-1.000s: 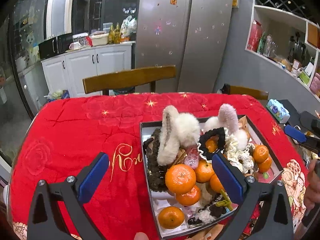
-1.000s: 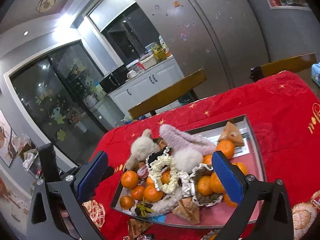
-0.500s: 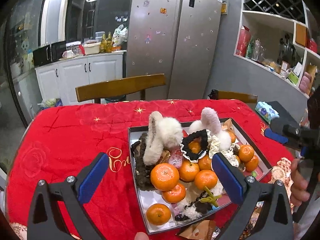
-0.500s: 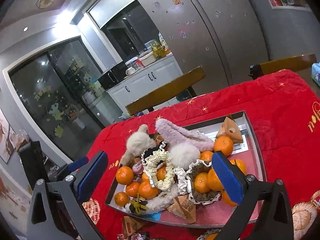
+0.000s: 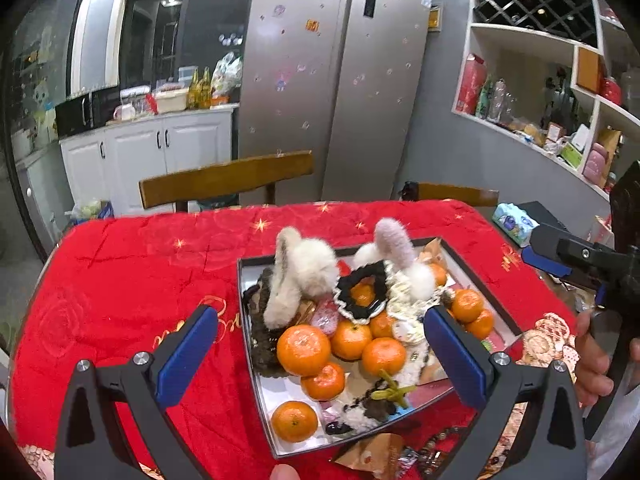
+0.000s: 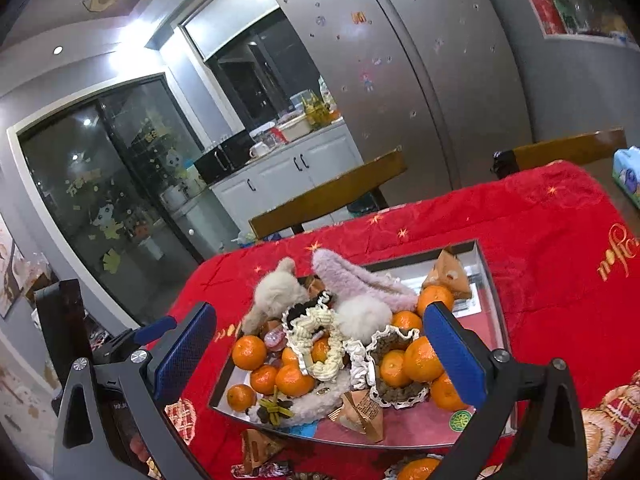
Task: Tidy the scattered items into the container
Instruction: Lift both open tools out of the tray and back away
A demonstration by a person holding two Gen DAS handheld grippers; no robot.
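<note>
A shiny rectangular tray (image 5: 245, 320) (image 6: 494, 292) sits on the red tablecloth, heaped with several mandarins (image 5: 303, 349) (image 6: 422, 358), fluffy hair clips (image 5: 304, 268) (image 6: 360, 280), scrunchies (image 5: 362, 294) (image 6: 316, 336) and brown triangular packets (image 6: 446, 276). My left gripper (image 5: 320, 354) is open and empty, raised above the tray's near side. My right gripper (image 6: 320, 354) is open and empty, above the tray's other side. Loose on the cloth lie a brown packet (image 5: 372, 456) (image 6: 256, 448), a mandarin (image 6: 416, 470) and beads (image 5: 436, 442).
The red tablecloth (image 5: 128, 280) covers the table. Wooden chairs (image 5: 224, 178) (image 6: 332, 196) stand at the far edge. A wet-wipe pack (image 5: 514, 224) lies right of the table. A fridge, cabinets and wall shelves stand behind. The right gripper shows in the left wrist view (image 5: 560, 256).
Both grippers have risen and drawn back from the tray, so it looks smaller and lower in both views. Both stay open. The tray's contents have not moved.
</note>
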